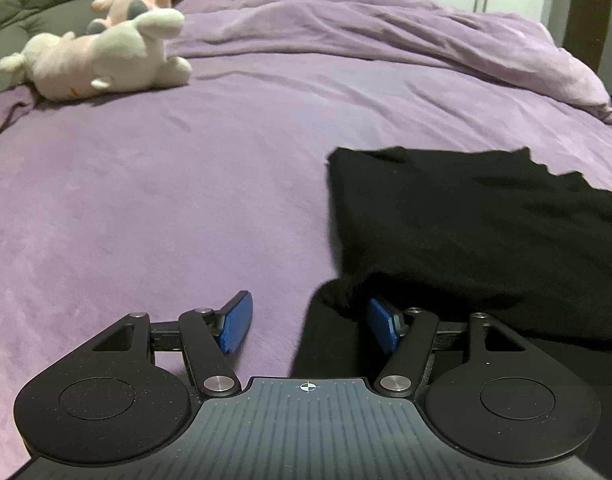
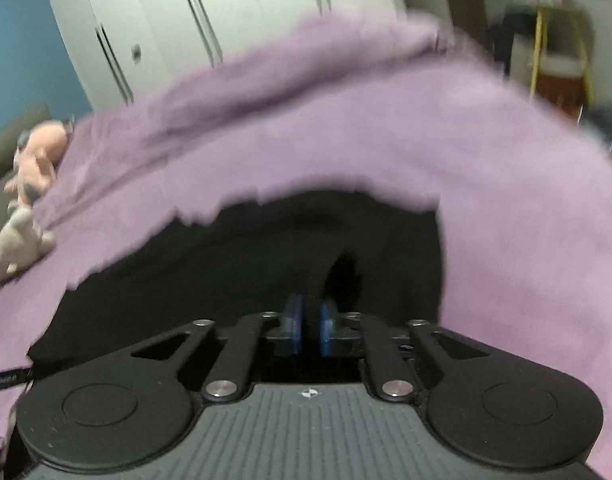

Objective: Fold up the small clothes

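Observation:
A black garment [image 1: 466,224] lies on the purple bed cover, partly folded over itself. In the left wrist view my left gripper [image 1: 310,324] is open, low over the bed at the garment's near left edge. Its right blue pad [image 1: 382,326] is over the black cloth and its left pad [image 1: 237,322] is over bare cover. In the blurred right wrist view the garment [image 2: 225,264] fills the middle. My right gripper [image 2: 310,330] has its blue pads nearly together over the cloth. I cannot tell whether cloth is pinched between them.
Plush toys [image 1: 101,60] lie at the bed's far left, also in the right wrist view [image 2: 17,240]. A bunched purple duvet [image 1: 386,28] runs along the far side. White wardrobe doors [image 2: 209,12] stand behind the bed.

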`<state>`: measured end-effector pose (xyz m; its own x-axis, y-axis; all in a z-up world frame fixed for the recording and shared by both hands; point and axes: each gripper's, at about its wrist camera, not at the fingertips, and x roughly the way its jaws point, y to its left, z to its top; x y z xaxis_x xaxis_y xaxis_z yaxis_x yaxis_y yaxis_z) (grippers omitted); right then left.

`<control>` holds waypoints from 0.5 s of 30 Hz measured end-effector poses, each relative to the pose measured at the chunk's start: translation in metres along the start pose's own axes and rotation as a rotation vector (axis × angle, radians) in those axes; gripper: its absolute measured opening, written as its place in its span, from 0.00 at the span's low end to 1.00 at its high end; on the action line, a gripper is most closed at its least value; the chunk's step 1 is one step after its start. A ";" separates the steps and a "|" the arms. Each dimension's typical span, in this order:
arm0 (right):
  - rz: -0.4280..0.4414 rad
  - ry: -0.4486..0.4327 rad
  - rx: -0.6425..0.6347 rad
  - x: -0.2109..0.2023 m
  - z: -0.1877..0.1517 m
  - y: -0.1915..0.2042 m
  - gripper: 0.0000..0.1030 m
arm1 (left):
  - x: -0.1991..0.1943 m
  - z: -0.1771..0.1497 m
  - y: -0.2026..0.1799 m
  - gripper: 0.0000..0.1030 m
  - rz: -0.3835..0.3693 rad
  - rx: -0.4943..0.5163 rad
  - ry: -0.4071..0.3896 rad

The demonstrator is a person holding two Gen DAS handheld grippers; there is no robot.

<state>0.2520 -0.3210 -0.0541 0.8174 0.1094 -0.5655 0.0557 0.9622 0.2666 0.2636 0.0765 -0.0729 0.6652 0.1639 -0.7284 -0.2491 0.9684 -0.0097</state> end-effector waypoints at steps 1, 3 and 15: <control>-0.023 -0.003 -0.002 -0.001 -0.001 -0.004 0.04 | 0.000 0.001 0.002 0.66 0.008 0.000 -0.007; -0.067 0.045 -0.017 0.004 -0.008 -0.011 0.04 | 0.001 0.000 0.006 0.68 0.019 -0.003 -0.009; -0.091 0.069 0.040 0.023 0.004 -0.002 0.31 | -0.036 0.012 0.023 0.67 0.007 0.010 -0.082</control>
<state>0.2734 -0.3212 -0.0643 0.7666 0.0399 -0.6409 0.1519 0.9585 0.2413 0.2426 0.0950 -0.0383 0.7188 0.1848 -0.6702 -0.2469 0.9690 0.0024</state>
